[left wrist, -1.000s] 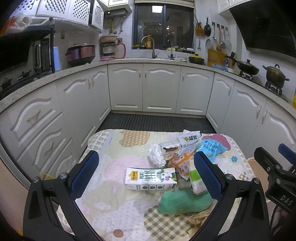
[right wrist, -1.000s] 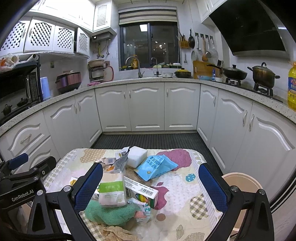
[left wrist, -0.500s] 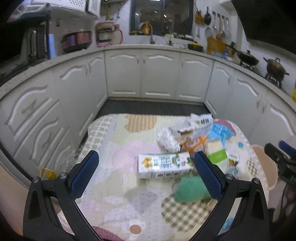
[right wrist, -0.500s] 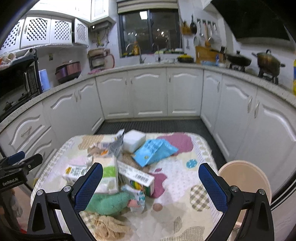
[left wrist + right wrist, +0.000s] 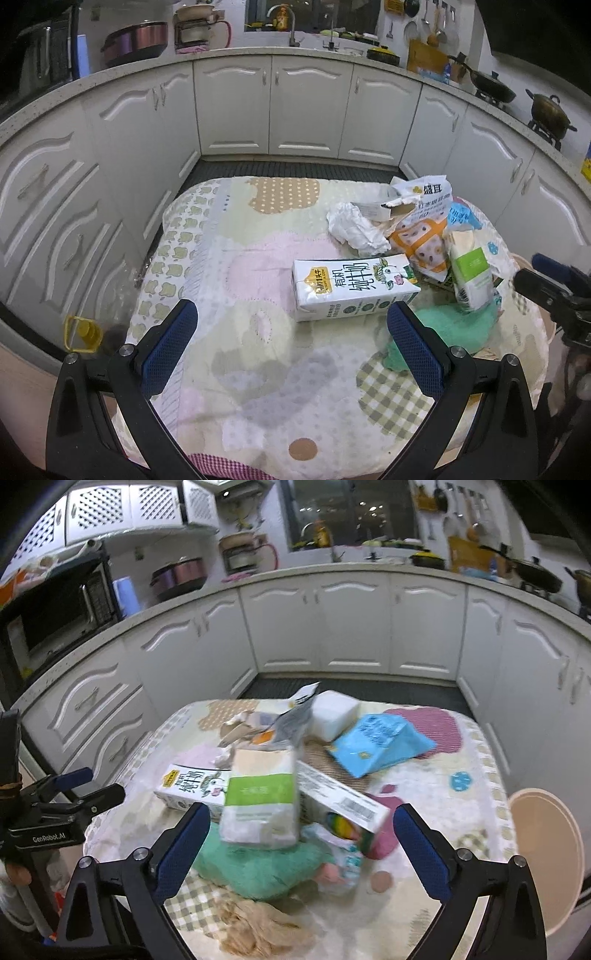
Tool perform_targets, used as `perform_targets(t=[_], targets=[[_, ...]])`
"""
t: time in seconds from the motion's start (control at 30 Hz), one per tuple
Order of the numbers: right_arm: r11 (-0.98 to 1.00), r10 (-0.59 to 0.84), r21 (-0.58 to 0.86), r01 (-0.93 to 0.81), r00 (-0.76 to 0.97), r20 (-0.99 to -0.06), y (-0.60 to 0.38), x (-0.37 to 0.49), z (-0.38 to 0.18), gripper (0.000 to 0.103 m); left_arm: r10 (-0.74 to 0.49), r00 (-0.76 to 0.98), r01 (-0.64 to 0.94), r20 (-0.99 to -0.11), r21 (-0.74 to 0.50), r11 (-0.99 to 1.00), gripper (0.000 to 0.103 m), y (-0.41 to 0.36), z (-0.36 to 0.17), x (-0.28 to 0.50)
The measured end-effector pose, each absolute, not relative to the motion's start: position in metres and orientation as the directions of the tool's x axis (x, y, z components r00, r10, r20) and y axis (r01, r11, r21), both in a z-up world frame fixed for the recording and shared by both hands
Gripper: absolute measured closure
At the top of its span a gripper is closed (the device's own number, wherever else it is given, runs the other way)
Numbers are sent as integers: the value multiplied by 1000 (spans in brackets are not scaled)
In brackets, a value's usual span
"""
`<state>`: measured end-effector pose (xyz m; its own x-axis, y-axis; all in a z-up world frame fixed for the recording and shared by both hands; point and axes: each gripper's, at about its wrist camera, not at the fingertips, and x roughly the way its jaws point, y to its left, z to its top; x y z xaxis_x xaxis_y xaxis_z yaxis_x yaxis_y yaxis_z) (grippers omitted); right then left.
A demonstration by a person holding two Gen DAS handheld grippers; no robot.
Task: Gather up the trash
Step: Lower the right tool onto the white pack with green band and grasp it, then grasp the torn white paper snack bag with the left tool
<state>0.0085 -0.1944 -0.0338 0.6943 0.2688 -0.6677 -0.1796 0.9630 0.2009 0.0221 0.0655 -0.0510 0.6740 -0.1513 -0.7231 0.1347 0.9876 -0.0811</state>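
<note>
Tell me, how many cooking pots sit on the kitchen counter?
3 seen: a copper-coloured pot back left, a black wok and a lidded brass pot on the right-hand stove. Others may be hidden.

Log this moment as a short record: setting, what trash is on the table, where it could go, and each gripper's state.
setting: kitchen, small table with patterned cloth
trash: milk carton lying flat; crumpled tissue; snack bag; tissue pack; blue packet; green cloth
bin: beige tub beside the table
left gripper: open, empty, over the cloth near the carton
right gripper: jaws closing, not touching anything, aimed at the pile
</note>
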Motion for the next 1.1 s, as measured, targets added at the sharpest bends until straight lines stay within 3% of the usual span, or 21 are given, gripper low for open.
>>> perform_targets(t=[0.23, 0.33, 0.4, 0.6, 1.1], targets=[[952, 307, 227, -207, 642, -703, -177, 39, -48, 17, -199, 652, 159, -731, -125, 979, 1, 61, -54, 41], [947, 322, 233, -222, 623, -713, -169, 49, -52, 33, -211, 650, 173, -730, -129, 976, 1, 54, -52, 53], [942, 335, 244, -230, 606, -721, -166, 56, -57, 52, -216, 649, 190, -730, -119, 975, 1, 46, -52, 63], [925, 379, 297, -236, 599, -705, -174, 56, -58, 60, -274, 638, 284, -719, -111, 952, 1, 24, -47, 93], [910, 407, 352, -219, 630, -662, -208, 33, -39, 60, -240, 632, 475, -737, 124, 871, 1, -44, -56, 137]])
